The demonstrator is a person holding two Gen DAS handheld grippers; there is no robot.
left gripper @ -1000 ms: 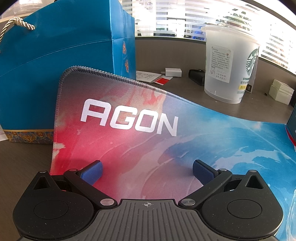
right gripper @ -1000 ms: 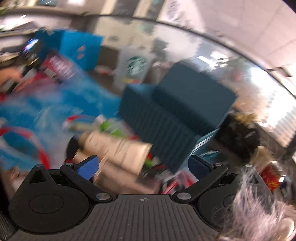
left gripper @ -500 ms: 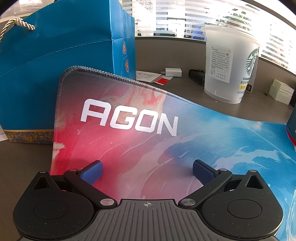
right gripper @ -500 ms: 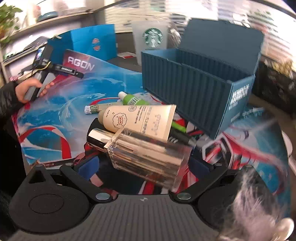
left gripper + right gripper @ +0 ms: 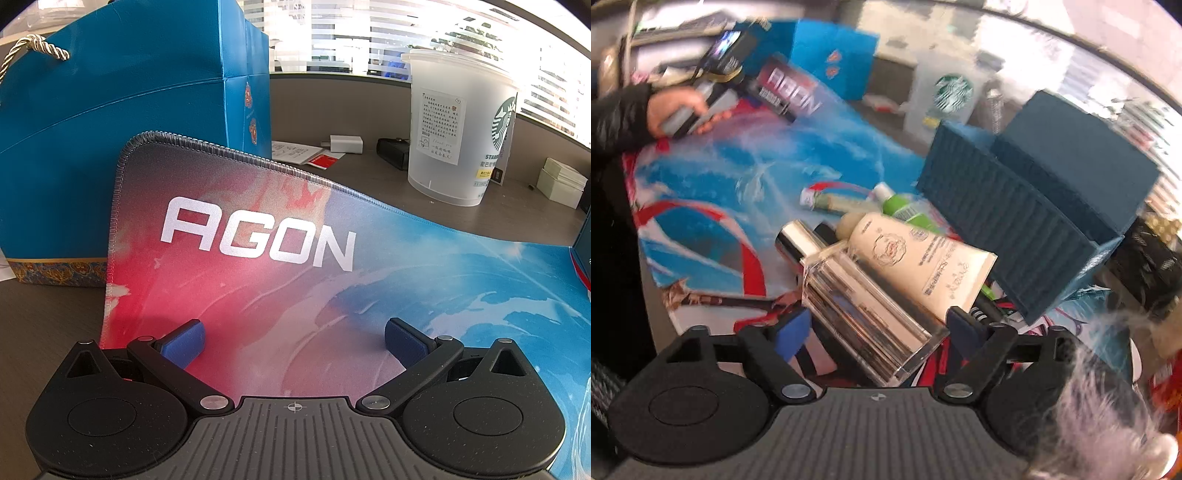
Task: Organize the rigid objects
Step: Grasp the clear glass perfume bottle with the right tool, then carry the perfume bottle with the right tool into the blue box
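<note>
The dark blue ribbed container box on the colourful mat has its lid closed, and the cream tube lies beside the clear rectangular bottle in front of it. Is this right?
Not quite: the lid of the dark blue ribbed container box stands open, tipped back, as the right wrist view shows. The rest holds: on the colourful mat, the cream tube lies beside the clear rectangular bottle in front of it.

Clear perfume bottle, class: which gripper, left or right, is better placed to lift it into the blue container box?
Right. The right gripper, jaws just closing, already straddles the clear perfume bottle beside the blue container box. The left gripper faces only bare mouse mat.
</note>
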